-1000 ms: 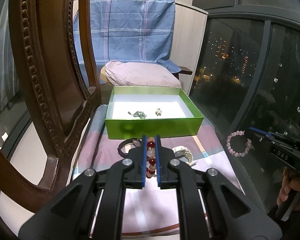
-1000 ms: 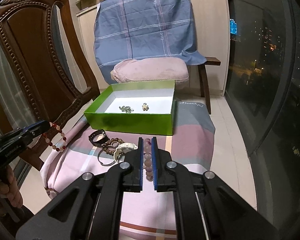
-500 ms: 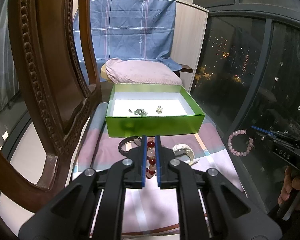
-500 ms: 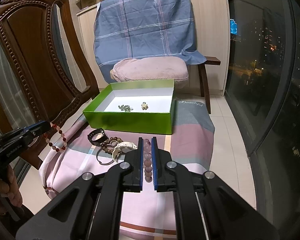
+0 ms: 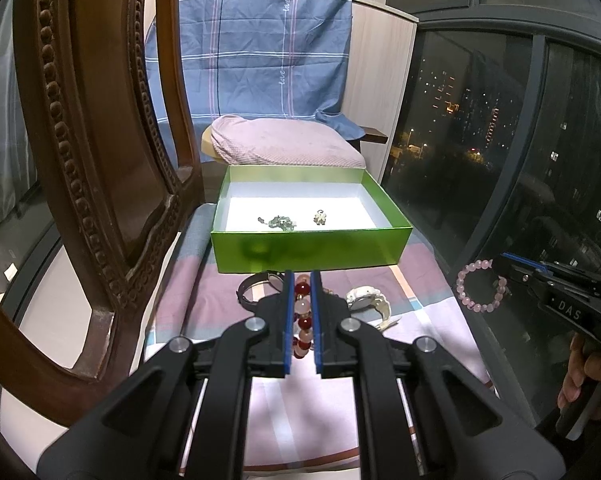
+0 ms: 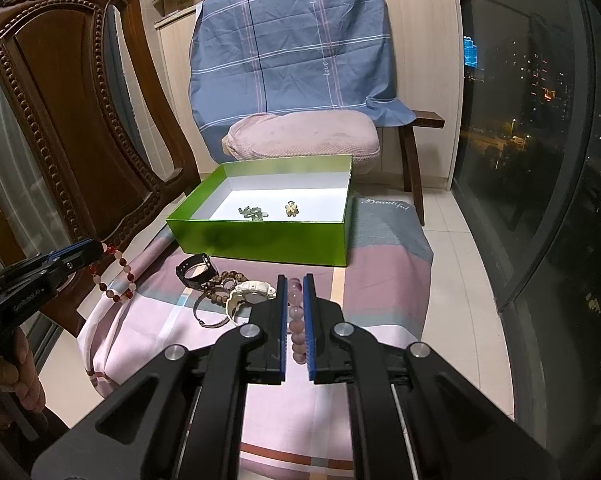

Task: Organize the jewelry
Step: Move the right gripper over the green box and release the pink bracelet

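The left gripper (image 5: pixel 301 280) is clenched on a red-and-white bead bracelet (image 6: pixel 114 276), which hangs free in the air off the left edge of the checked cloth (image 6: pixel 380 264) in the right wrist view; white lettering on that gripper's black body is too small to read surely. The right gripper (image 6: pixel 295 284) is clamped on a pale pink bead bracelet (image 5: pixel 482 286), held in the air off the cloth's right edge, and its body carries the letters "DAS" as seen from the left wrist camera. At the far edge of the cloth stands an open green box (image 6: pixel 260 240) with a white floor, where a greenish tangled chain (image 6: pixel 253 213) and a small gold flower charm (image 6: pixel 291 209) lie near each other but apart. Just in front of the box, in the middle of the cloth, sit a black watch (image 6: pixel 194 270), a brown bead bracelet (image 6: pixel 222 280), a white watch (image 6: pixel 252 290) and a thin metal bangle (image 6: pixel 208 314), bunched together. The word "Beautiful" is stitched at the cloth's far right corner. Behind, a blue plaid sheet (image 6: pixel 292 40) bears the word "love", above a pink pillow (image 6: pixel 300 140). A carved wooden chair (image 6: pixel 72 120) stands at the left.
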`<control>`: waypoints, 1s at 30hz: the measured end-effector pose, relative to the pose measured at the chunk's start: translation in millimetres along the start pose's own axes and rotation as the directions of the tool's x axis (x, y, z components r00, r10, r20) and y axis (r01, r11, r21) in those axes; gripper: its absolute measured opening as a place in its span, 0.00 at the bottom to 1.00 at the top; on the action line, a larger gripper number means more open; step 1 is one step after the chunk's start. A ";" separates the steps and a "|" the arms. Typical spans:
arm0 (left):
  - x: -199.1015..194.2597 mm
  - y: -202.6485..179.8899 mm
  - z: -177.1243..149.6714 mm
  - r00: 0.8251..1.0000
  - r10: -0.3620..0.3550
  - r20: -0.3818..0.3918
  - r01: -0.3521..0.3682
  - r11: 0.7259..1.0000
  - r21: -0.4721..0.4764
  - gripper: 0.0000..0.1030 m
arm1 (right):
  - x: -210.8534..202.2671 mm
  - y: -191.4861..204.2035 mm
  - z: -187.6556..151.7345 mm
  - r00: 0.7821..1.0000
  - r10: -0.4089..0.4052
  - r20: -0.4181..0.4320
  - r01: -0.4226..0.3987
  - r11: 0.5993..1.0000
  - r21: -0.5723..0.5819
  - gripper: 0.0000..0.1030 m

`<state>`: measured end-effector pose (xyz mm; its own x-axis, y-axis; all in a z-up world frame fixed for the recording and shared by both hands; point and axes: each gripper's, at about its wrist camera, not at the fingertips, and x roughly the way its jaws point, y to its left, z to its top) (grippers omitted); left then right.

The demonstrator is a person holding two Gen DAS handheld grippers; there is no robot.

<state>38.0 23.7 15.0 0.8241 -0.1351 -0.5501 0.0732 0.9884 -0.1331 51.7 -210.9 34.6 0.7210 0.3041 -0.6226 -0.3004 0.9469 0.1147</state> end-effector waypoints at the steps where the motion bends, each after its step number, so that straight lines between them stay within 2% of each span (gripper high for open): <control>1: 0.2 -0.2 0.1 1.000 0.001 -0.002 -0.001 1.000 0.000 0.07 | -0.1 -0.1 0.0 1.000 0.000 -0.001 0.000 1.000 0.000 0.08; 21: 9.4 5.3 0.7 1.000 -0.007 -0.026 0.007 1.000 -0.017 0.07 | 17.6 10.2 -2.9 0.999 0.006 -0.040 -0.006 1.000 -0.018 0.08; 25: 15.3 8.2 0.7 0.999 -0.015 -0.036 0.014 0.999 -0.033 0.08 | 36.4 13.6 17.0 0.999 -0.004 -0.041 0.003 1.000 -0.024 0.08; 30: 19.9 7.5 -0.9 0.999 -0.023 -0.046 0.022 0.999 -0.029 0.07 | 76.3 21.7 80.6 0.998 -0.059 0.030 0.060 0.997 -0.048 0.08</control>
<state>54.5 28.4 2.3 0.7952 -0.1610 -0.5845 0.0748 0.9828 -0.1690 150.5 -158.8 51.9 0.7559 0.2508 -0.6047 -0.2860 0.9574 0.0395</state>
